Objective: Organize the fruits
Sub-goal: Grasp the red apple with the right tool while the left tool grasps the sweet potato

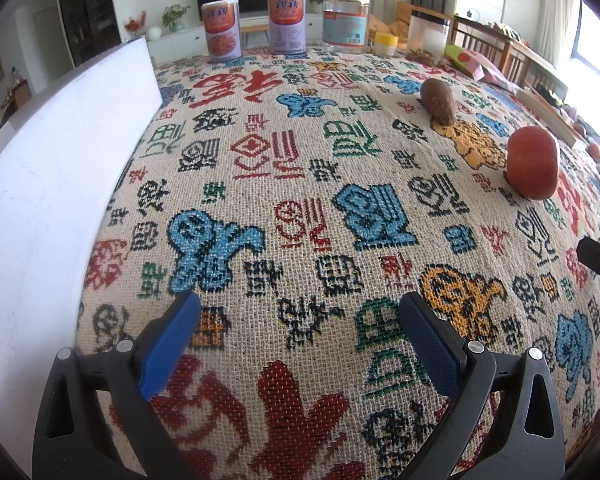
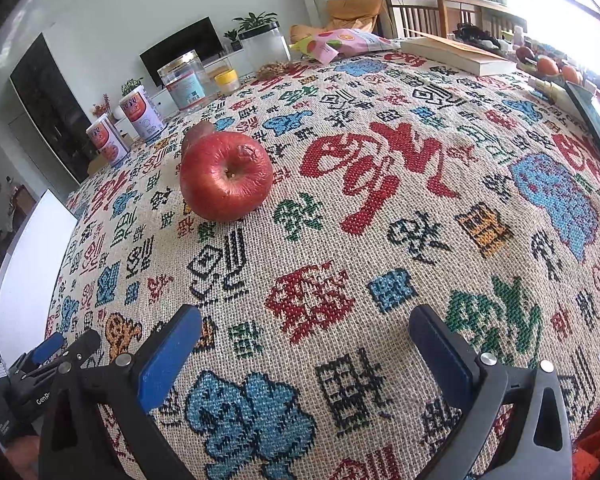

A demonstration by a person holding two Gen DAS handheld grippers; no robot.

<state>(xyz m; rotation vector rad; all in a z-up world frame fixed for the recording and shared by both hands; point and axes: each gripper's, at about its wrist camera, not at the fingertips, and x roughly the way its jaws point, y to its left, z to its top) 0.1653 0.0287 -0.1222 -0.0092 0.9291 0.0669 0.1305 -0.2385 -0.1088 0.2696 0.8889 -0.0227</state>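
Note:
A red apple (image 2: 226,176) lies on the patterned tablecloth (image 2: 380,208), ahead and left of my right gripper (image 2: 306,332), which is open and empty. A brown sweet potato (image 2: 196,138) lies just behind the apple. In the left wrist view the apple (image 1: 533,163) is at the right and the sweet potato (image 1: 439,102) farther back. My left gripper (image 1: 300,320) is open and empty, low over the cloth (image 1: 300,200). The left gripper also shows at the right wrist view's lower left (image 2: 56,350).
A white board (image 1: 48,184) stands along the table's left edge. Two orange-labelled cans (image 1: 222,30), a clear jar (image 1: 346,22), a yellow-lidded cup (image 1: 386,43) and a tall container (image 1: 428,34) line the back. A book (image 2: 460,56), snack bag (image 2: 340,42) and tablet (image 2: 596,120) lie at the right.

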